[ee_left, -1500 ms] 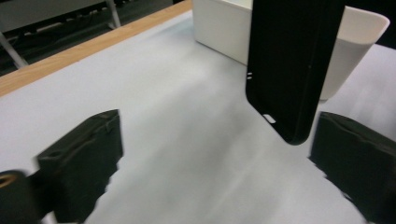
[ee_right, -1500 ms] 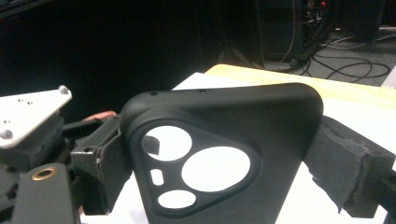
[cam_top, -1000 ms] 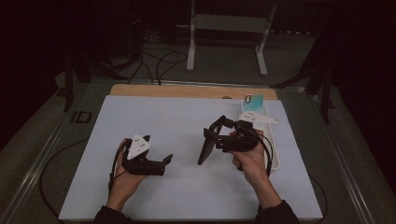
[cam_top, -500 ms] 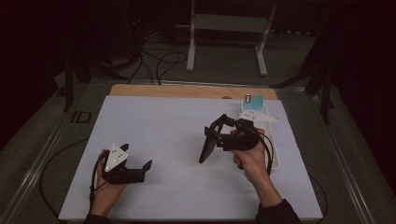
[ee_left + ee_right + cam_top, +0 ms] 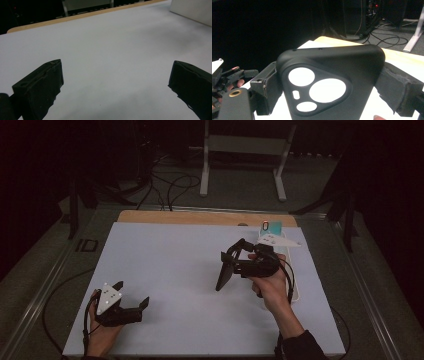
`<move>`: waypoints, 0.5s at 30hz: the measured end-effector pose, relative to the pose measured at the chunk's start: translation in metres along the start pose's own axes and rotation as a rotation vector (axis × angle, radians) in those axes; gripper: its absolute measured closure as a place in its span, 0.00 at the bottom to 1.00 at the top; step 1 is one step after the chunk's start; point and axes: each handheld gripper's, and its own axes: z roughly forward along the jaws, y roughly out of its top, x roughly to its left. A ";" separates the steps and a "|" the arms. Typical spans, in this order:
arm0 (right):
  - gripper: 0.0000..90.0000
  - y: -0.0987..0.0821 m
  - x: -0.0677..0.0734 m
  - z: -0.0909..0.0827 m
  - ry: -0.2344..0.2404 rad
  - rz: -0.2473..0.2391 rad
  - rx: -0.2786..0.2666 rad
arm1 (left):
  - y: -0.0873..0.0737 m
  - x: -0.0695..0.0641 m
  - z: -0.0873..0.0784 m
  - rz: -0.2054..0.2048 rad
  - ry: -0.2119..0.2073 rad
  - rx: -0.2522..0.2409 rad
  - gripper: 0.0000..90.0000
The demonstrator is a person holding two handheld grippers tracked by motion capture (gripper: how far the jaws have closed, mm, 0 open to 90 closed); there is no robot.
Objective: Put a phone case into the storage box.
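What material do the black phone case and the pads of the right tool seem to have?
The phone case looks like soft matte plastic or silicone: smooth, dull surface, rounded edges, clean camera cutouts. The pads of the right tool look like dark foam or rubber, since their edges are rough and crumbly.

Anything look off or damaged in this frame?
Nothing major. The right gripper clamps a black phone case by its sides, intact. The left gripper is open over bare white table. Jaw padding looks frayed at the edges.
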 end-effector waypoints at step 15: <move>0.16 0.012 -0.015 -0.003 -0.052 -0.009 -0.015 | -0.003 0.003 -0.001 -0.007 0.017 -0.017 0.00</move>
